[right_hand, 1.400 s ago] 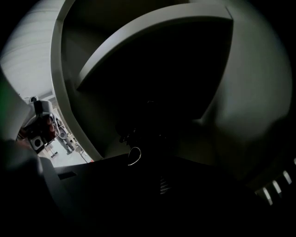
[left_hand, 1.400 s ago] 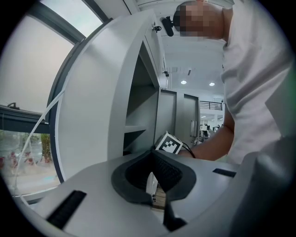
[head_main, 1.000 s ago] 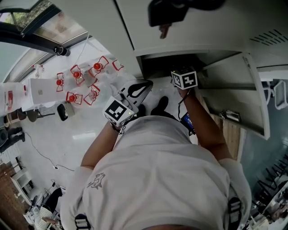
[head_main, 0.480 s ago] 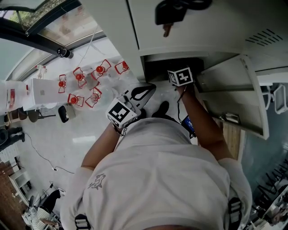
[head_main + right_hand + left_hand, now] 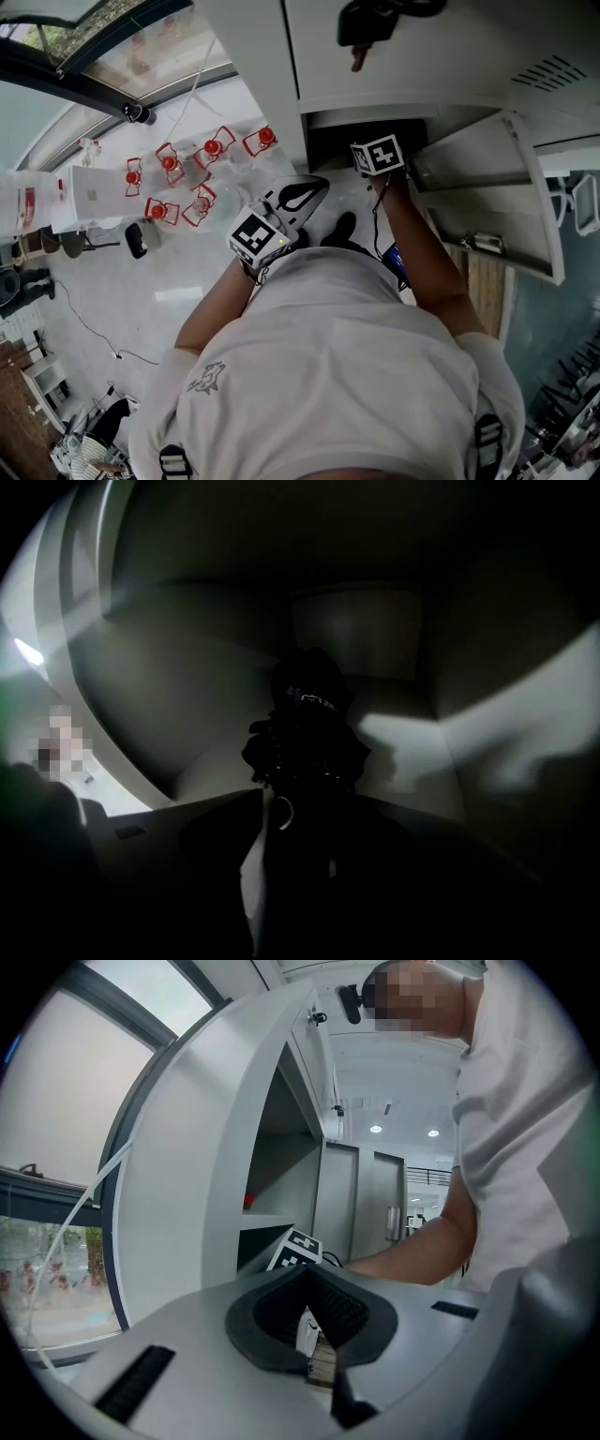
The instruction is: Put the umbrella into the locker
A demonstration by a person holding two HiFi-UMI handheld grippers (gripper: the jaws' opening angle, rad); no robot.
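Note:
The black folded umbrella [image 5: 307, 728] lies inside the dark locker compartment [image 5: 361, 131], just ahead of my right gripper [image 5: 295, 808]. Its jaws have just been opening. They stand open with the umbrella's near end between them, and a sliver of light shows beside it. In the head view only that gripper's marker cube [image 5: 378, 155] shows, at the locker mouth. My left gripper [image 5: 317, 183] hangs level outside the locker, to the left, shut with nothing in it. In the left gripper view its jaws [image 5: 305, 1274] meet in front of the compartment [image 5: 272, 1185].
The compartment's door [image 5: 487, 187] stands swung open to the right. A black lock [image 5: 375, 23] hangs on the door above. The person's black shoes [image 5: 339, 227] stand below the locker. Red-and-white stools [image 5: 187, 173] and a white table [image 5: 89, 192] stand far off at the left.
The right gripper's marker cube has tilted a little at the locker mouth. The left gripper has stayed where it was.

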